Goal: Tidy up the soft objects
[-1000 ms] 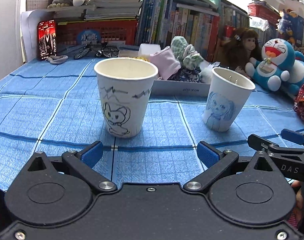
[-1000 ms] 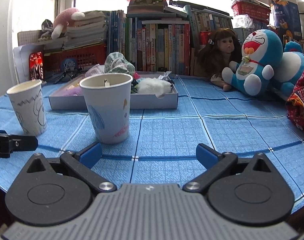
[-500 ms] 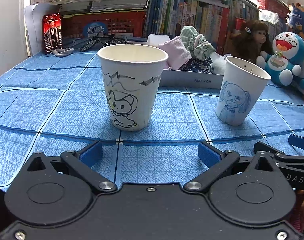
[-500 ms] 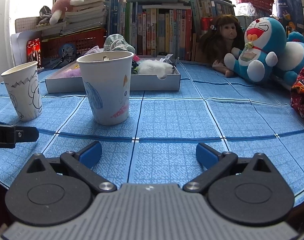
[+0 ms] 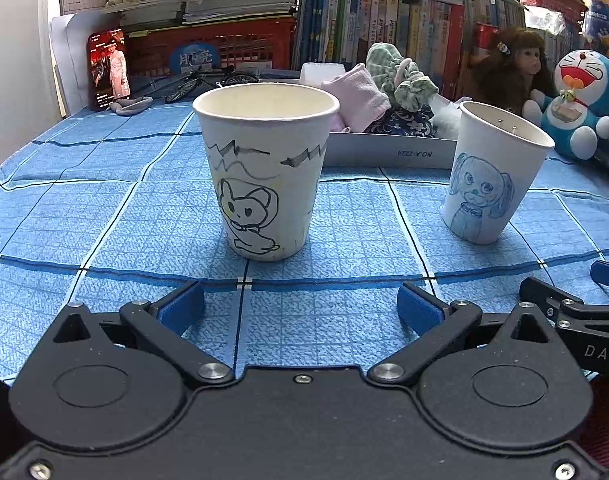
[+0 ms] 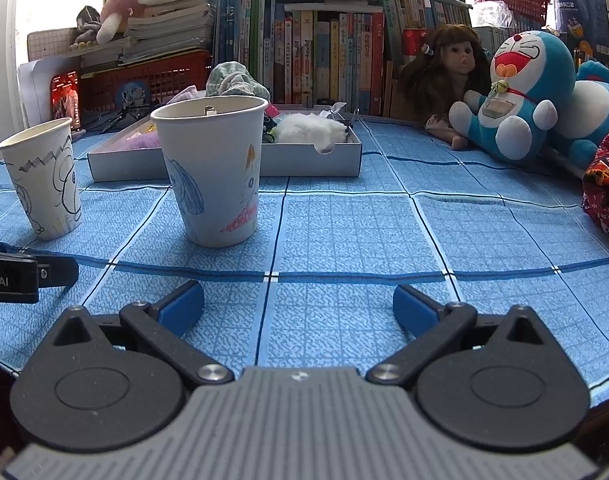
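Note:
A flat white box (image 5: 388, 153) (image 6: 304, 158) holds soft items: a pink cloth (image 5: 356, 98), a green checked scrunchie (image 5: 400, 76) (image 6: 232, 80), a dark floral cloth (image 5: 400, 124) and a white fluffy piece (image 6: 308, 132). Two paper cups stand in front of it: one with a black cartoon drawing (image 5: 264, 172) (image 6: 44, 180), one with a blue dog drawing (image 5: 492, 176) (image 6: 214, 172). My left gripper (image 5: 300, 308) is open, low over the cloth just short of the black-drawn cup. My right gripper (image 6: 298, 306) is open, right of the dog cup, holding nothing.
A blue checked tablecloth (image 6: 344, 224) covers the table. A doll (image 6: 452, 68), Doraemon plush toys (image 6: 520, 92) and a red patterned cloth (image 6: 608, 188) lie at the right. Books, a red crate (image 5: 208, 48) and a phone (image 5: 108, 68) line the back edge.
Both grippers have sunk lower and edged toward the cups, which now look larger. Jaws stay open. Nothing on the table has moved.

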`<state>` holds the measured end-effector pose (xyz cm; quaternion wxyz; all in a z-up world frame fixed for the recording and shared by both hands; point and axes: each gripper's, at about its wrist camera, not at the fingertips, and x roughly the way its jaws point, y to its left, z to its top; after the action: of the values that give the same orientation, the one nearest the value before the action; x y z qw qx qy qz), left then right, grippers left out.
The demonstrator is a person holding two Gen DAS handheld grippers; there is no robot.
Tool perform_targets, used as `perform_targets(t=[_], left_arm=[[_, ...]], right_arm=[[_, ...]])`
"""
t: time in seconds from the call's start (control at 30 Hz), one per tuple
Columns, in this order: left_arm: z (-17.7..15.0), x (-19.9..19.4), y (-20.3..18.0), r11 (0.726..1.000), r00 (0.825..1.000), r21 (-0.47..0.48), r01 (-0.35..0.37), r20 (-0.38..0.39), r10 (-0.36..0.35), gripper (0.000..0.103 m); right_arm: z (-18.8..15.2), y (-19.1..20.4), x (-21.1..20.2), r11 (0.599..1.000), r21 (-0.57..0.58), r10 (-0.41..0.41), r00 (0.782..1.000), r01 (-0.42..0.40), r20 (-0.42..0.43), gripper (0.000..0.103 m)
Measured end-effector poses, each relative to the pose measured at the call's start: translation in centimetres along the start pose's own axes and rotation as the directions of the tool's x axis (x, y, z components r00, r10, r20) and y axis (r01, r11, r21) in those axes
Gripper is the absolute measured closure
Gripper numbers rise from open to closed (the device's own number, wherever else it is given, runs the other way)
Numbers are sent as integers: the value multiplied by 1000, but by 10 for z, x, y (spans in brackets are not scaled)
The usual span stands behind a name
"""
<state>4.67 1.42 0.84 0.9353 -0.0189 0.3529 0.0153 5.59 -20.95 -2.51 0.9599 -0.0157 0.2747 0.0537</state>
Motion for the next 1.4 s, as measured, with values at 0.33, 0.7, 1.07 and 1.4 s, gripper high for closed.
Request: perform_targets(t=[0.33, 0.7, 1.07, 1.4], left_arm=[[0, 2, -2, 1000, 1000, 16, -9, -2, 9, 0], [-1, 2, -1, 1000, 1000, 16, -11, 0, 11, 0], [-1, 2, -1, 1000, 1000, 17, -11, 0, 11, 0], [0, 2, -1, 1000, 1000, 17, -13, -2, 13, 0]], right_arm=[[0, 0, 0, 1000, 2, -3, 1000, 3, 1, 0], [-1, 2, -1, 1000, 4, -12, 1000, 12, -1, 0], [1, 2, 0, 1000, 5, -16, 1000, 16, -12, 0], [2, 2, 1, 1000, 2, -11, 1000, 11, -17, 0]])
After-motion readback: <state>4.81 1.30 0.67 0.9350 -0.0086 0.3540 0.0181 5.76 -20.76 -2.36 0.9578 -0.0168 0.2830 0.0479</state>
